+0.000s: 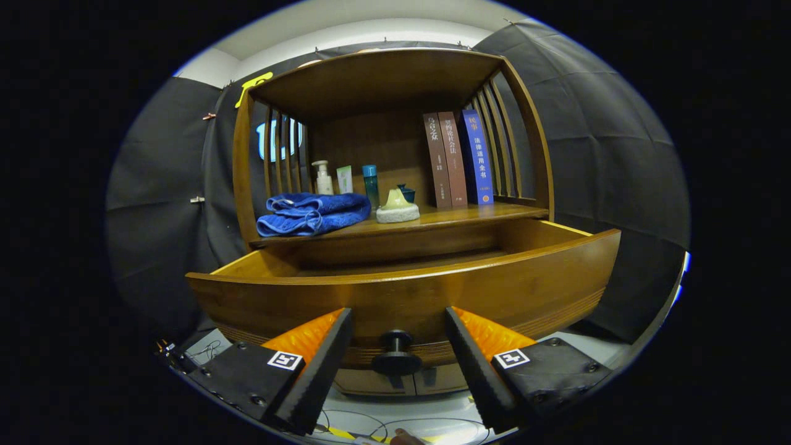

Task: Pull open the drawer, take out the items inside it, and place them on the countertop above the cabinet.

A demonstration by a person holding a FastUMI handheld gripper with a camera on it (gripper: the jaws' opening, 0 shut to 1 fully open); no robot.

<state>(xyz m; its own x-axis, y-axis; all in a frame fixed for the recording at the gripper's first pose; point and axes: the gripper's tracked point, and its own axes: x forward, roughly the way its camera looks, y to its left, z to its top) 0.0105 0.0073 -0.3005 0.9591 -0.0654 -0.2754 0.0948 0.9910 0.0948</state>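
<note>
- Gripper view, lower centre of the frame: the gripper (398, 327) has its fingers spread wide, holding nothing. The dark knob (395, 352) sits in the gap between them, touching neither finger.
- Middle of the frame: the drawer (408, 296) stands pulled well out from the cabinet, its curved front just ahead of the fingertips. From this low angle the front panel hides most of the inside — I cannot tell what lies in it.
- Upper middle: the bench (457, 216) above the drawer carries a folded blue towel (312, 213) at left, a pump bottle (322, 178), a teal bottle (370, 185) and a small pale ornament (397, 207) near centre, and three upright books (458, 157) at right.
- Step in hand, as I judge it: opening looks done, and the fingers are off the knob — emptying the drawer comes next.
- Next move calls for lifting the gripper above the drawer's front rim and tilting down to see the contents, then closing on one item and carrying it to a bare patch of bench, likely the strip in front of the books.
</note>
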